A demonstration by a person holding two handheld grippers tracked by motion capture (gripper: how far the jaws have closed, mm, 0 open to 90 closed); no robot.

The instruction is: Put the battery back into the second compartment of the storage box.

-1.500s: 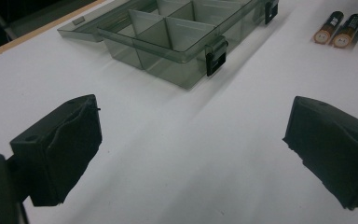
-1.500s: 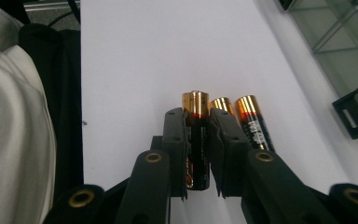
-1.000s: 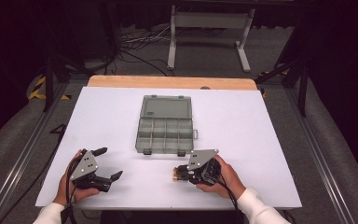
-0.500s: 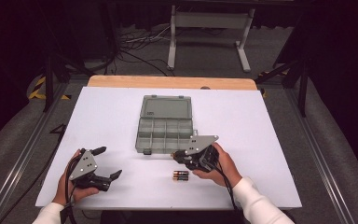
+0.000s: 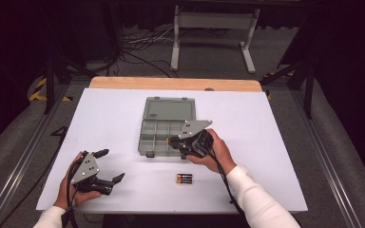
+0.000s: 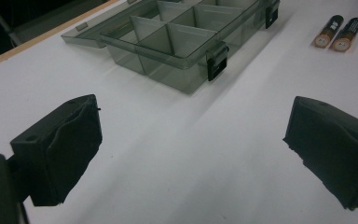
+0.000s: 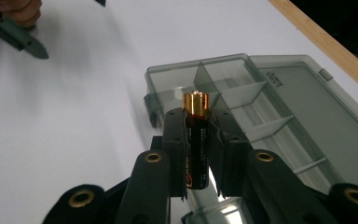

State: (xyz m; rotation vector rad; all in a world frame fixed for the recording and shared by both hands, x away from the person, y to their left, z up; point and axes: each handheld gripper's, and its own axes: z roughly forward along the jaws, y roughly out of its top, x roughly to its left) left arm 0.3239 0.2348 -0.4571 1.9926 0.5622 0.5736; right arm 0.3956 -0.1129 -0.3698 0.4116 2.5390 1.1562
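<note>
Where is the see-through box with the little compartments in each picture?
High view: the box lies open in the middle of the table, just left of the right claw.
Left gripper view: top centre, beyond the claw's two pads.
Right gripper view: behind and right of the battery clamped in the claw.
Shared landmark: the box's black front latch.

A black battery (image 7: pixel 196 140) with a copper-coloured top stands clamped between the right gripper's fingers (image 7: pixel 177 149), its copper end poking out past the tips, held over the near compartments of the organiser box (image 5: pixel 164 133). That box is smoky translucent plastic with dividers, its lid lying open flat toward 12 o'clock. Two more batteries (image 5: pixel 184 178) lie side by side on the white bench (image 5: pixel 114 118), toward 6 o'clock from the box.
</note>
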